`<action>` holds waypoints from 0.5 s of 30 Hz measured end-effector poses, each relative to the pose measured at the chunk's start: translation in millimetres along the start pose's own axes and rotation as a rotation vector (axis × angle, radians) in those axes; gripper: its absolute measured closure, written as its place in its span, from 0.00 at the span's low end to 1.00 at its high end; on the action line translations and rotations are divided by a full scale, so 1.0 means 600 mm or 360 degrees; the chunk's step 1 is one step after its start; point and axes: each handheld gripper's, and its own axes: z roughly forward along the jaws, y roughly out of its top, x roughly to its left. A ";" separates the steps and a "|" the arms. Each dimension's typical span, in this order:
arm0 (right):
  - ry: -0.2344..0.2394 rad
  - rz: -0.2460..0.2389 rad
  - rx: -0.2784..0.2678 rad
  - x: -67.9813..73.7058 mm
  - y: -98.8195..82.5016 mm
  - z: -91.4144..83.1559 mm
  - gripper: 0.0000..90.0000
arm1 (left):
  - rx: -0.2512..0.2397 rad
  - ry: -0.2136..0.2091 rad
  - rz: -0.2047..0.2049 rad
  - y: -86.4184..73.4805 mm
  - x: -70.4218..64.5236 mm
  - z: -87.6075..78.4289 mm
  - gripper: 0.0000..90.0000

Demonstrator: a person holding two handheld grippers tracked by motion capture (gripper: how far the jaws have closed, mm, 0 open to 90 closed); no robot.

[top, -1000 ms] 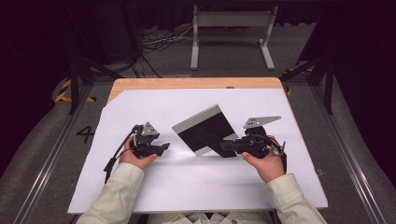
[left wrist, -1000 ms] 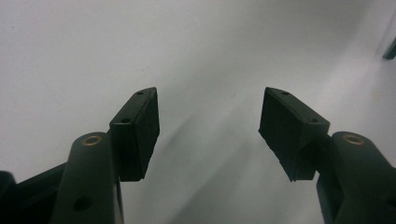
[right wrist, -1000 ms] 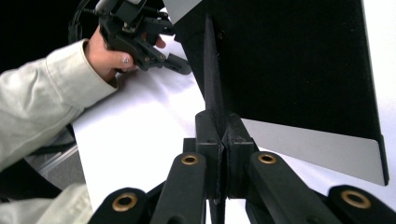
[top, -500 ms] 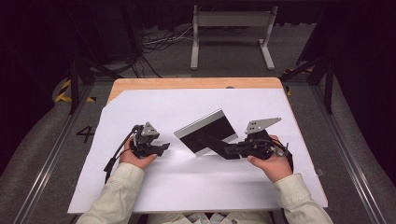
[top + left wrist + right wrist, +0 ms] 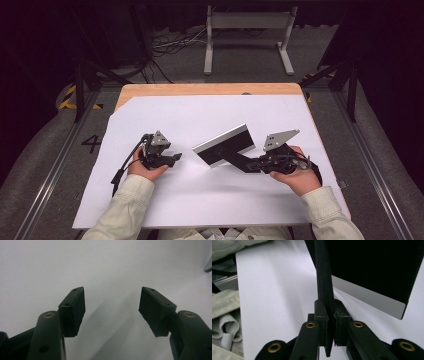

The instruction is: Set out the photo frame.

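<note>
A floor marking "4" is showing beside the counter. The right gripper fingers, just loosening, are pinching the black folder's flap; the left gripper fingers are gaping empty.

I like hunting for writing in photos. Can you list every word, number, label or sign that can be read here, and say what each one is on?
"4": a dark number on the grey floor, left of the table, at.
Yellow and black hazard stripes, no words: on the floor farther back on the left.
The white sheet and the flat black panel carry no readable writing.
</note>
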 end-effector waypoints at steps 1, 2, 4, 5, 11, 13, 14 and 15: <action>0.0003 -0.0002 0.0007 0.000 -0.001 0.000 0.93 | 0.0000 0.0000 0.0000 0.000 0.000 0.000 0.43; 0.0004 -0.0005 0.0011 0.000 -0.002 0.000 0.93 | 0.0000 0.0000 0.0000 0.000 0.000 0.000 0.43; 0.0004 -0.0016 0.0023 0.000 -0.002 0.000 0.93 | -0.0001 0.0000 -0.0001 0.000 0.000 0.000 0.43; 0.0002 -0.0024 0.0030 0.000 -0.003 0.000 0.93 | -0.0002 0.0000 -0.0002 0.000 0.000 0.000 0.43; -0.0002 -0.0073 0.0087 -0.001 -0.008 0.001 0.93 | -0.0001 0.0000 -0.0002 0.000 0.000 0.000 0.43; -0.0008 -0.0088 0.0106 -0.001 -0.009 0.001 0.93 | -0.0001 0.0000 -0.0002 0.000 0.000 -0.001 0.43; -0.0017 -0.0105 0.0115 -0.001 -0.010 0.002 0.92 | -0.0001 0.0000 -0.0002 0.000 0.000 -0.001 0.43; -0.0025 -0.0121 0.0126 -0.001 -0.011 0.002 0.92 | -0.0001 0.0000 -0.0002 0.000 0.000 -0.001 0.43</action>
